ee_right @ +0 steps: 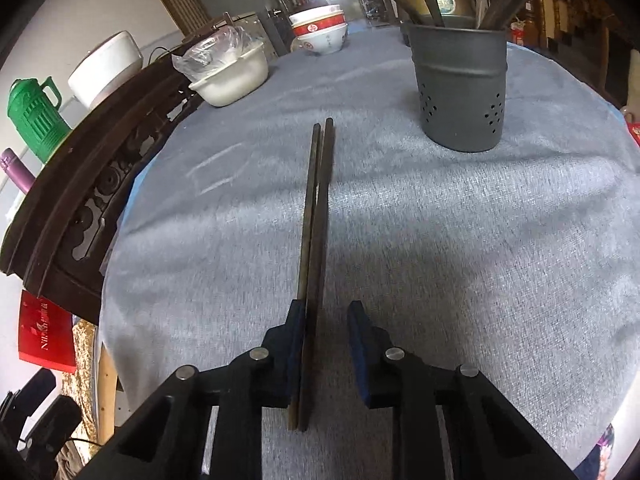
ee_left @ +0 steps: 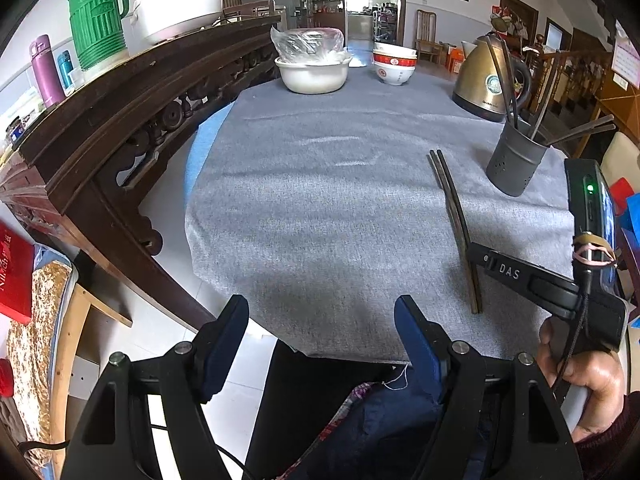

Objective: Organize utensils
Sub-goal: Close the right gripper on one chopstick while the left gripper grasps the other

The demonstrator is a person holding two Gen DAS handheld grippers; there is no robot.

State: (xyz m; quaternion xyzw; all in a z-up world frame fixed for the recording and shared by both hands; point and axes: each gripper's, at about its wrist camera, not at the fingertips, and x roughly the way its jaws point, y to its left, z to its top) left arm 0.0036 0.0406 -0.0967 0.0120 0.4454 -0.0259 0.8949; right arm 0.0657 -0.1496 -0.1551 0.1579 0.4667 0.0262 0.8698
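A pair of dark chopsticks (ee_right: pixel 316 216) lies side by side on the grey tablecloth (ee_right: pixel 440 260); it also shows in the left wrist view (ee_left: pixel 456 216). My right gripper (ee_right: pixel 326 344) is open, its jaws astride the near end of the pair, the left pad touching it. A dark grey perforated utensil holder (ee_right: pixel 460 84) with several chopsticks stands beyond to the right, also seen in the left wrist view (ee_left: pixel 516 160). My left gripper (ee_left: pixel 322 344) is open and empty over the table's near edge. The right gripper's body (ee_left: pixel 532 280) is on its right.
A white basin with a plastic bag (ee_left: pixel 314 64), stacked red and white bowls (ee_left: pixel 394 62) and a brass kettle (ee_left: pixel 486 76) stand at the far side. A dark wooden sideboard (ee_left: pixel 120 112) runs along the left, with a green jug (ee_left: pixel 98 16).
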